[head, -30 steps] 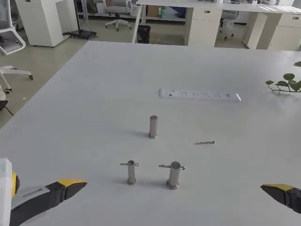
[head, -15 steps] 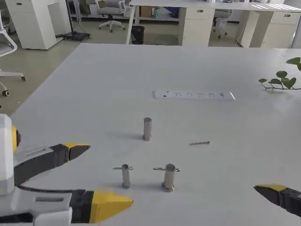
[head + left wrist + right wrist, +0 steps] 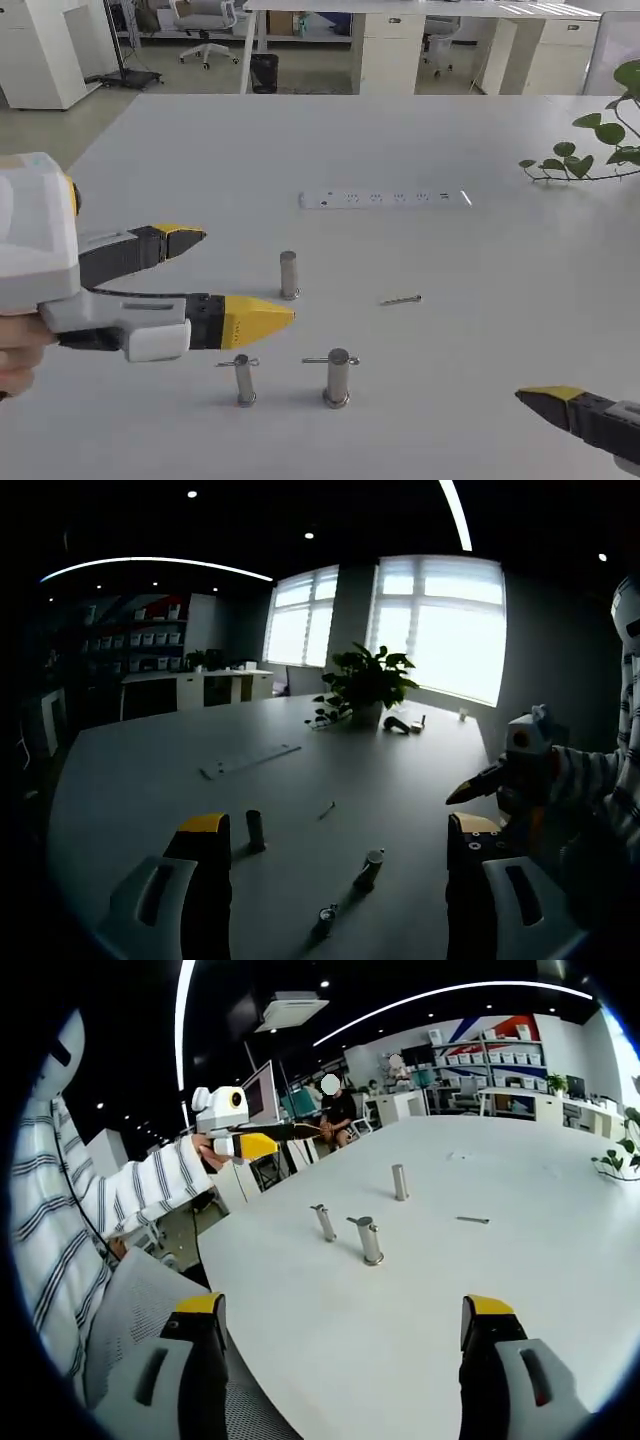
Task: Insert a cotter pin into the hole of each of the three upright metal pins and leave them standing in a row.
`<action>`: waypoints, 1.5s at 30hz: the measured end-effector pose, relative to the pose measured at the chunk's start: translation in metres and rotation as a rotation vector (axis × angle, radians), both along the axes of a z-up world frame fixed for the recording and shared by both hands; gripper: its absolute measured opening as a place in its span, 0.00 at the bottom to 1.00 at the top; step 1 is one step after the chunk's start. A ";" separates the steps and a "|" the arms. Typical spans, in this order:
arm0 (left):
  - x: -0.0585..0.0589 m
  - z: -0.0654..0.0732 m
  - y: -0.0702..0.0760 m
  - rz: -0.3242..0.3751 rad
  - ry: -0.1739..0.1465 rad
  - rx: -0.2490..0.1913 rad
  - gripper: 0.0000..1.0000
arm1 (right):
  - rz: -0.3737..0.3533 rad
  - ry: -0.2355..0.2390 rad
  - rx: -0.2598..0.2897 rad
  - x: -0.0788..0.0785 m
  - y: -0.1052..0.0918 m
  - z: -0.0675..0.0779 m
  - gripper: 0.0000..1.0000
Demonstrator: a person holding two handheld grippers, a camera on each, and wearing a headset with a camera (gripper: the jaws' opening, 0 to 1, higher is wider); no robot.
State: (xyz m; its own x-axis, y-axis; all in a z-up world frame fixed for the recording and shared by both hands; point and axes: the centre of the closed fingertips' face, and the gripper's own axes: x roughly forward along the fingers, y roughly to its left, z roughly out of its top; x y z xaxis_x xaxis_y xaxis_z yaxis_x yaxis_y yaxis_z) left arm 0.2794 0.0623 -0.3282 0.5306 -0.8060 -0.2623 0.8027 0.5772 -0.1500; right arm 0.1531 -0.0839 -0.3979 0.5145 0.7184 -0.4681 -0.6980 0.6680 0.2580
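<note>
1. Tool: left gripper [image 3: 235, 278], jaws spread, carrying nothing, near the bare pin [image 3: 289, 275] at its 9 o'clock. Hazard: a sideways sweep would likely topple that pin.
2. Tool: right gripper [image 3: 345, 1307], jaws wide apart, empty. Hazard: a low reach could clip the thicker fitted pin [image 3: 338, 377] or the slimmer fitted pin [image 3: 245, 380], upright at 5 and 7 o'clock of the bare pin.
3. Part: loose cotter pin [image 3: 401, 299], flat on the table [image 3: 480, 120] at 3 o'clock of the bare pin. Hazard: thin and flat, so jaws may skid off or flick it away.
4. Insertion: unsteadied, the bare pin probably tips; its hole's facing cannot be told.
5. Row: the bare pin stands out of line.
</note>
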 end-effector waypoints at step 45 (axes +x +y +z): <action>0.083 -0.079 -0.033 0.003 0.090 0.173 0.62 | -0.018 0.037 -0.017 -0.013 -0.002 -0.001 0.95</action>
